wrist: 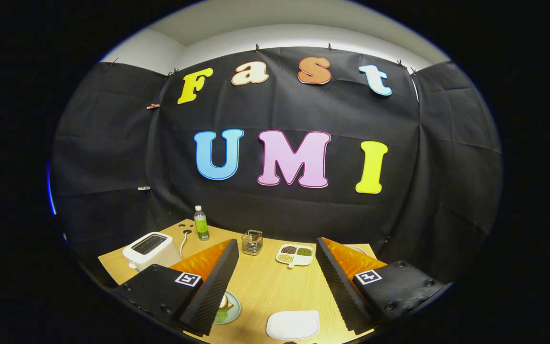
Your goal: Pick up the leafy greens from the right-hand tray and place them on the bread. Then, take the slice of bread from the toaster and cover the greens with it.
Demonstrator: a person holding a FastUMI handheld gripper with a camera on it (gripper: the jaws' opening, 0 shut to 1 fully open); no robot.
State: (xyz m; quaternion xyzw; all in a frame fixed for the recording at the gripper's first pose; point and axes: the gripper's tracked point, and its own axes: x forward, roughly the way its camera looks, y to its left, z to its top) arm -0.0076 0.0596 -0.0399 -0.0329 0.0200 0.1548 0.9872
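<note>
Toaster beyond the left finger; gripper wide open, empty, above the table.

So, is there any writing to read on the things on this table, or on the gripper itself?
Green bottle: label too small to read.
Toaster: no writing that I can make out.
Gripper, fingers open, holding nothing: a square black-and-white code patch on each side, no words.
</note>
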